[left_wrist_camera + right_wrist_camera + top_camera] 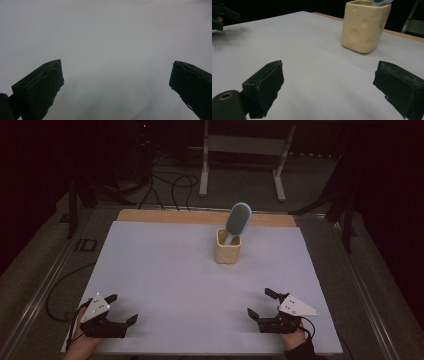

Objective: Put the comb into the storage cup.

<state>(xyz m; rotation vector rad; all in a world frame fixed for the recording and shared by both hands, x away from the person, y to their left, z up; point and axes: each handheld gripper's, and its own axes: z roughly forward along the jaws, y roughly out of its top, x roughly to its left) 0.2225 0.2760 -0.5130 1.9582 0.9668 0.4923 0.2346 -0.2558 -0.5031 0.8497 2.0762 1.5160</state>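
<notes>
While both grippers gape empty, the cup (pixel 228 248) (cheese-patterned, seemingly ceramic) holds an upright brush (pixel 237 220).

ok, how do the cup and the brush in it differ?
Colour: the cup is cream yellow, the brush is light blue. Pose: the cup stands upright on the white mat, while the brush leans to the right, its head sticking out above the rim. Surface: the cup, seen close in the right gripper view, has round dimples like cheese; the brush head has a dark bristle pad. Both sit far from both grippers.
</notes>
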